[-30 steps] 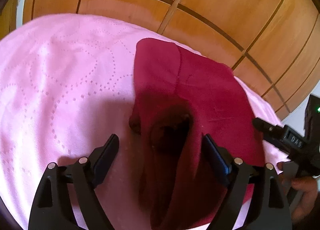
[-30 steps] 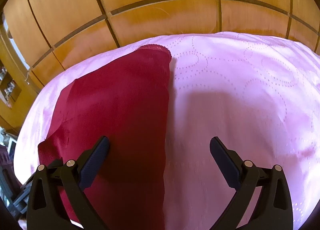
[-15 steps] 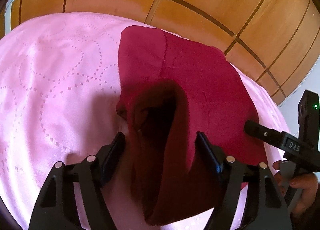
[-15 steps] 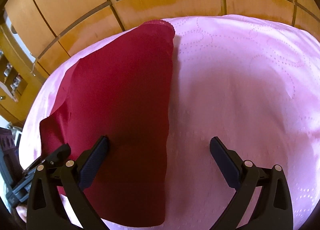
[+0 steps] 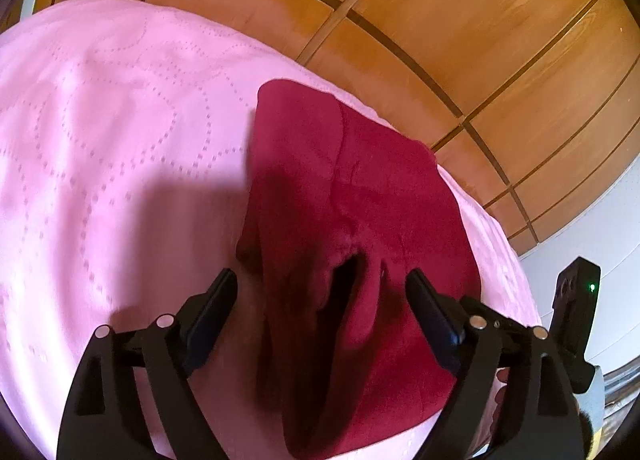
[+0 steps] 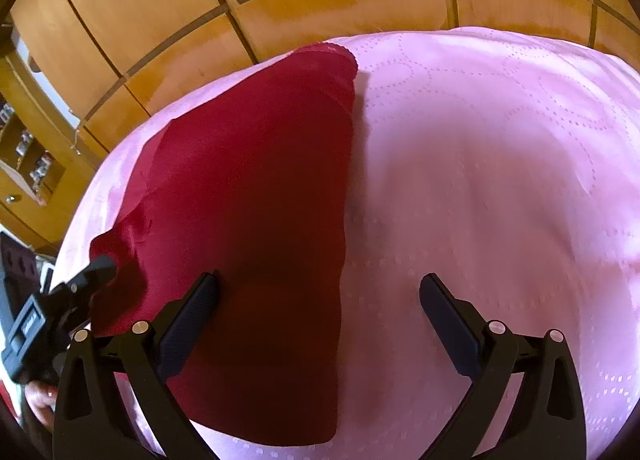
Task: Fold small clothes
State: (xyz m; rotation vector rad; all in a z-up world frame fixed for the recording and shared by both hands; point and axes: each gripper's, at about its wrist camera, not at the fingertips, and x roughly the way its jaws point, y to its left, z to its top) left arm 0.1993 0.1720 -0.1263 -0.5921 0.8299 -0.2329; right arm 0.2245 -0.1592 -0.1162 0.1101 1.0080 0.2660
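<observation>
While a dark red garment (image 6: pixel 256 196) lies on a pink bedspread (image 6: pixel 500 164), the left gripper (image 5: pixel 320 292) hangs with its jaws spread wide around a raised, bunched fold near the cloth's 6 o'clock edge, gripping nothing. The right gripper (image 6: pixel 318 294) is likewise released, straddling the garment's long straight edge, one finger over red cloth and the other over the bedspread. From the right wrist, the left gripper's tip appears at 8 o'clock beside a rumpled corner. Wooden cabinet panels (image 5: pixel 460 20) stand behind the bed at 12 o'clock. The step in hand appears to be taking hold for a fold. Doing it well likely means pinching only the top layer at the corner, keeping both grips level, and carrying the cloth over so edges meet without dragging the bedspread.
</observation>
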